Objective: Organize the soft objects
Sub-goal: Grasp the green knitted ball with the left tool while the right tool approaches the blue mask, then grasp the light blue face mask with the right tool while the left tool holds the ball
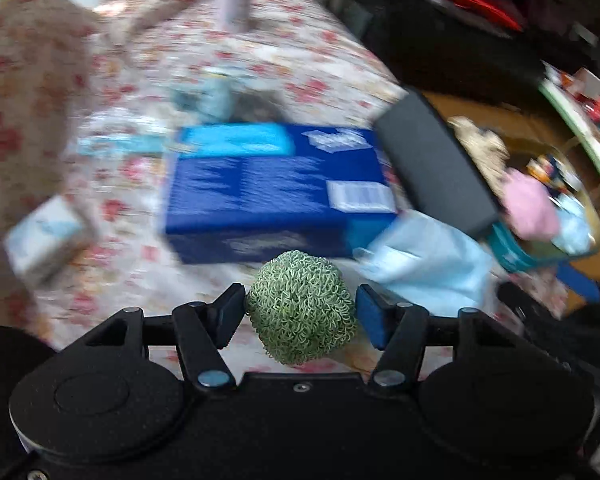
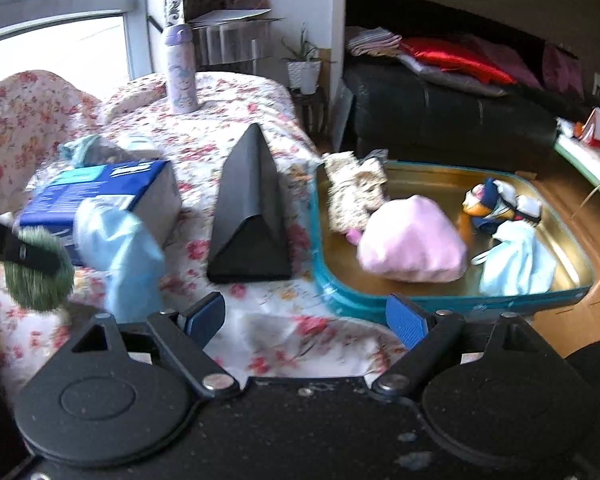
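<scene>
My left gripper (image 1: 300,310) is shut on a green mesh scrubber ball (image 1: 301,307) and holds it above the floral tablecloth; the view is blurred by motion. The ball also shows in the right wrist view (image 2: 38,268) at the far left. A light blue soft cloth (image 1: 424,258) lies just right of it and shows in the right wrist view (image 2: 120,248). My right gripper (image 2: 306,316) is open and empty, low over the cloth-covered table. A teal tin tray (image 2: 452,302) at the right holds a pink soft bundle (image 2: 412,240), a fuzzy beige toy (image 2: 354,190), a light blue cloth (image 2: 516,262) and a small colourful toy (image 2: 496,204).
A blue box (image 1: 276,188) lies mid-table, also in the right wrist view (image 2: 96,188). A black triangular box (image 2: 252,208) stands between it and the tray. A purple bottle (image 2: 180,72) stands at the far table edge. A small white box (image 1: 46,240) is at left. A dark sofa (image 2: 440,120) is behind.
</scene>
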The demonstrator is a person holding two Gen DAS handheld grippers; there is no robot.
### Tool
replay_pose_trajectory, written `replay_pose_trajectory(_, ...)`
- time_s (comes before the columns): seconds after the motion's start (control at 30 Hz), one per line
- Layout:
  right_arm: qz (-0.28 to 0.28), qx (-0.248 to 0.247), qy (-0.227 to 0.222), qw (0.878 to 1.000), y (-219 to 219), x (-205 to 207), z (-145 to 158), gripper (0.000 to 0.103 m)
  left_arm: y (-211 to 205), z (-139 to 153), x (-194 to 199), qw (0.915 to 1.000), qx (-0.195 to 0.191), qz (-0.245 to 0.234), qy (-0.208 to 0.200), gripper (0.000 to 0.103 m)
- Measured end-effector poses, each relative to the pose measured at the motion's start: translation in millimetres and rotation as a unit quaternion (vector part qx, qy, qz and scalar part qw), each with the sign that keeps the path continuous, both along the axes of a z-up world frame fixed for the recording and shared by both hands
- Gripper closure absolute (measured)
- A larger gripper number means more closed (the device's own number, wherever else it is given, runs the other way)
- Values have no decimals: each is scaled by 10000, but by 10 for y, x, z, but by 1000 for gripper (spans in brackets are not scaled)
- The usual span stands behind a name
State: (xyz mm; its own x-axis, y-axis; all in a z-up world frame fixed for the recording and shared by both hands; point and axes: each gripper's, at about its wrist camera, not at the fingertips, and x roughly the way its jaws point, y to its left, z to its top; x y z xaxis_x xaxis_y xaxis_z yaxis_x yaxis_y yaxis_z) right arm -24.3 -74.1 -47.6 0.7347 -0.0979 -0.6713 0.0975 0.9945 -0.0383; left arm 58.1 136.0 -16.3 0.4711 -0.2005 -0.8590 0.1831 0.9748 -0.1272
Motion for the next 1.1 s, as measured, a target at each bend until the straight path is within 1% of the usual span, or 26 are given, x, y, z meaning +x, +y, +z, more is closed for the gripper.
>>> replay_pose_trajectory(0.07,-20,179,19,9998,21,-23,20,15,157,64,53,9996,44,275,-60,46)
replay_pose_trajectory(0.17,-241,552,-2,9982,-14,-36,75,15,401,162,116,9983,-144,564,-95,46)
replay_pose_trajectory(0.23,-426,965,-1,9944,-75,-20,136,15,489,222,140,9976,-220,625,-192,46)
replay_pose_trajectory(0.3,-552,1379,-26,9889,-119,13,216,15,536,237,150,9970,-214,669,-317,46)
replay_pose_trajectory(0.37,-572,1752,-43,9829,-122,76,303,15,543,198,185,9967,-296,694,-302,46)
replay_pose_trajectory(0.43,-500,1955,-80,9794,-66,138,376,15,521,140,192,9970,-329,652,-252,46)
replay_pose_trajectory(0.53,-297,2126,-91,9766,66,239,427,14,432,149,150,9975,-104,546,-427,46)
replay_pose_trajectory(0.6,-192,2217,-12,9749,156,311,398,14,401,161,122,9976,-70,458,-510,46)
replay_pose_trajectory(0.67,-124,2219,157,9749,247,364,316,14,397,154,123,9977,-65,438,-511,46)
replay_pose_trajectory(0.8,-139,1984,643,9779,341,417,82,14,443,150,136,9975,-188,504,-464,46)
replay_pose_trajectory(0.9,-207,2035,864,9750,342,381,-47,15,453,146,138,9973,-242,534,-441,46)
replay_pose_trajectory(1.0,-106,2189,734,9729,318,270,-4,15,443,145,134,9974,-215,521,-459,46)
replay_pose_trajectory(1.1,-63,2417,437,9693,273,221,161,14,439,144,135,9973,-215,516,-467,46)
